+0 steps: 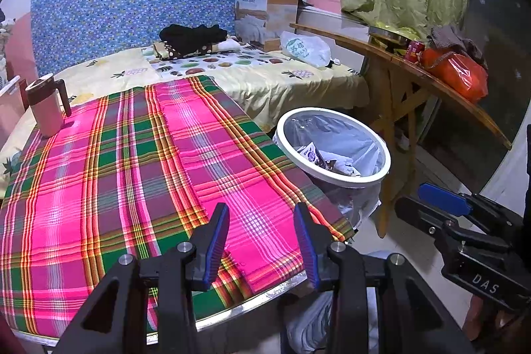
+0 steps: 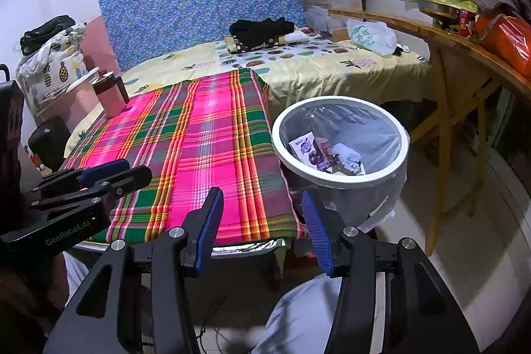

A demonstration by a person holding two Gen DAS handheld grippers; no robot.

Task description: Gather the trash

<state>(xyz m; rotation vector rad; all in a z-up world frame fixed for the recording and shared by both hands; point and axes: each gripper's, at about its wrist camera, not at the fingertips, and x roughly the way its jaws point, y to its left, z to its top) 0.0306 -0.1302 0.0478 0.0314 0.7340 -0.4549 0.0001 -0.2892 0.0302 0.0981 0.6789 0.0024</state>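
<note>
1. The left gripper (image 1: 262,241) hung over the near edge of the table (image 1: 252,304). Its blue pads (image 1: 217,241) were spread wide w/ nothing between them.
2. The right gripper (image 2: 262,231) hung past the table's near right corner, just beside the trash bin (image 2: 341,181). Its jaws were spread wide too, w/ nothing held.
3. A pink & green plaid cloth (image 1: 132,181) covered the table top.
4. The white-rimmed bin stood on the floor, right by the table's right edge. It had a clear bag inside.
5. The trash lay at the bottom of the bin: a snack wrapper (image 2: 307,149) & crumpled white paper (image 2: 346,156).
6. A pink mug (image 1: 48,105) w/ a dark handle stood upright at the far left corner of the table.
7. A bed (image 1: 265,78) w/ a yellow fruit sheet was behind the table.
8. A wooden shelf (image 1: 431,81) on the right held an orange bag (image 1: 461,73) & a red can (image 1: 414,51).
</note>
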